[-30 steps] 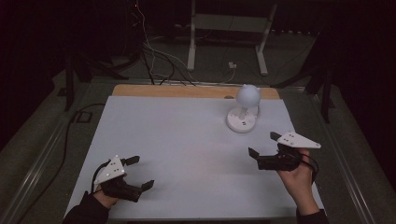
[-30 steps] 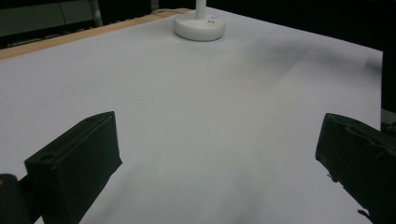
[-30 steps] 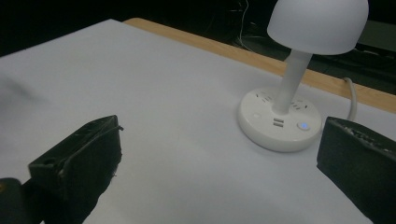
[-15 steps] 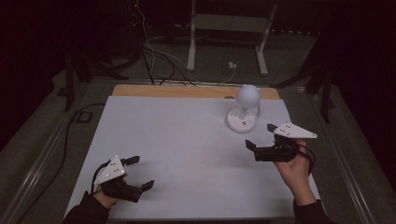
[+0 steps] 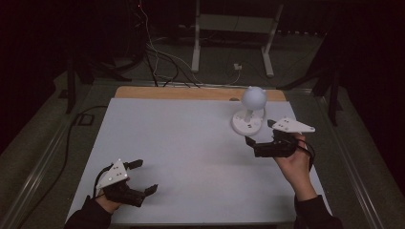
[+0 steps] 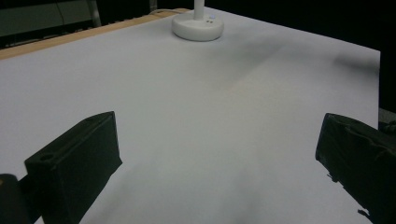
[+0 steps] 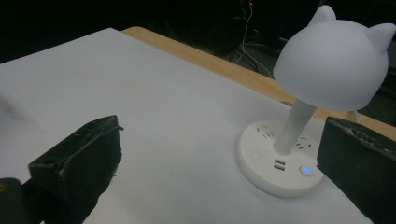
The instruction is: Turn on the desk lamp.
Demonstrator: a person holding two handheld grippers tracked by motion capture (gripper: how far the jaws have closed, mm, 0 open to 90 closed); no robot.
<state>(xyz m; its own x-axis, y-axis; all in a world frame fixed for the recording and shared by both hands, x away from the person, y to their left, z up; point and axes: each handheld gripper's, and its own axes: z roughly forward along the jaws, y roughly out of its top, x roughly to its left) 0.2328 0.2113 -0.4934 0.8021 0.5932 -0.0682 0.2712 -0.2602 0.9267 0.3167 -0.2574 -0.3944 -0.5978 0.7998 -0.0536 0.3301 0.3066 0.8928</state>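
A fixed camera overlooks my table (image 5: 191, 143) from above. Both jaw cameras skim it low, sharing the lamp (image 6: 198, 25).

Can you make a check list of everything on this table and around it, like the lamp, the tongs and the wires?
Surface: white rectangular tabletop with a wooden strip along its far edge.
Job's things: white cat-eared lamp on a round socket base, blue light lit on the base, standing far right.
Clutter: nothing seen.
Grippers: left tongs open, low at the near left; right tongs open, close beside the lamp base, not touching.
Cables: wires on the floor behind the table.
Surroundings: dark room, white metal stand legs beyond.
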